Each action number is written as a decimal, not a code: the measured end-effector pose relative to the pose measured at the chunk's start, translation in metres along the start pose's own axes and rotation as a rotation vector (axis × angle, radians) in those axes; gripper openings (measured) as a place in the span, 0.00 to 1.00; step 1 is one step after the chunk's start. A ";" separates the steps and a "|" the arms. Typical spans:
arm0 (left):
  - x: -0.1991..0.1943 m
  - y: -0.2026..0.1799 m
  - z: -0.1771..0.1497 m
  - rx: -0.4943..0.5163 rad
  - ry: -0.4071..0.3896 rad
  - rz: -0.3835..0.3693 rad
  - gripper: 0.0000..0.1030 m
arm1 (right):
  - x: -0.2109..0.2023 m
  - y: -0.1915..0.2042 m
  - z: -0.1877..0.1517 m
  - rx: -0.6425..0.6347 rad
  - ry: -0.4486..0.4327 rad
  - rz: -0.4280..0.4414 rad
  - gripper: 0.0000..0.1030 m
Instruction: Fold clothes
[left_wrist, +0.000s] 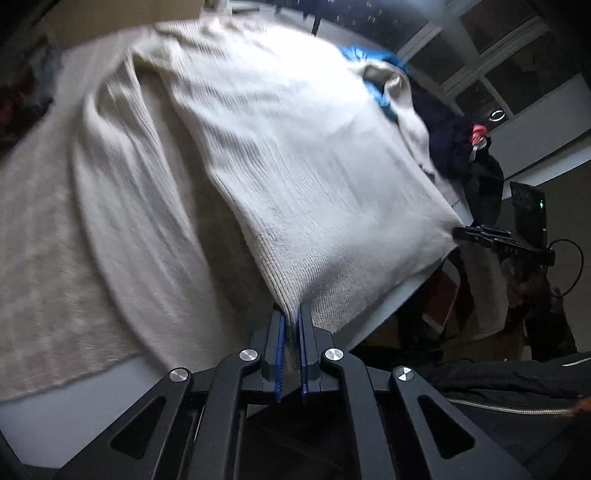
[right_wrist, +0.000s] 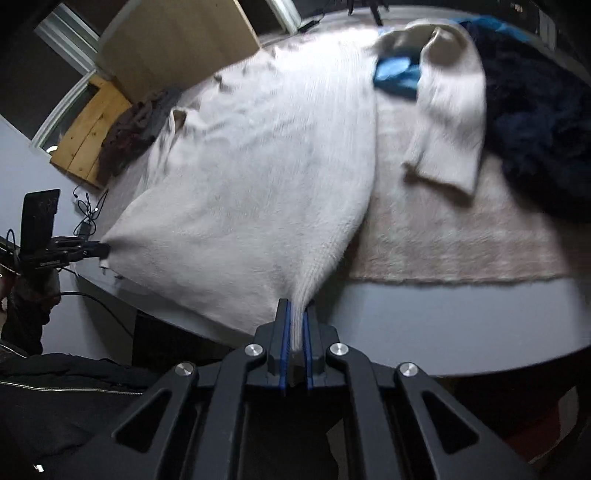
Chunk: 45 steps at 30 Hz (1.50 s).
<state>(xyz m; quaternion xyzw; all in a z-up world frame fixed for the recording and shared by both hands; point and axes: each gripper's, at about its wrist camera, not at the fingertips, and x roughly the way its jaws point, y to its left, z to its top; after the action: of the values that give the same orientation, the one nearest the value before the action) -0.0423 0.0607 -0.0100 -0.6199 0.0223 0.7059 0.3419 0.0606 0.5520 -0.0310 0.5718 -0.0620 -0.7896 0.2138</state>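
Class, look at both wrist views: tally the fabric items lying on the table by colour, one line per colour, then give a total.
White or cream: 2, the sweater held at its hem by both grippers, and the fuzzy blanket under it.
Blue: 1, a bright blue garment.
Dark navy: 1, a dark pile.
Dark reddish-grey: 1, a crumpled heap.
Total: 5

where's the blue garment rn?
Right wrist view, far top: blue garment lies between the white sweater body and its right sleeve, beside the dark clothes pile.
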 end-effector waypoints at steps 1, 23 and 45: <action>-0.002 0.001 -0.001 0.002 -0.004 -0.002 0.05 | 0.002 -0.002 -0.001 -0.004 0.022 -0.051 0.06; -0.025 0.049 -0.036 -0.153 -0.144 0.106 0.25 | 0.088 0.185 0.092 -0.287 0.104 0.155 0.34; -0.137 0.131 -0.041 -0.295 -0.337 0.448 0.03 | 0.044 0.212 0.263 -0.521 -0.001 0.126 0.34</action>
<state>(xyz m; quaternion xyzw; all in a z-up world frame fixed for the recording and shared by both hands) -0.0742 -0.1205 0.0512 -0.5167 -0.0012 0.8521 0.0833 -0.1387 0.3044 0.0923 0.4920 0.1076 -0.7644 0.4026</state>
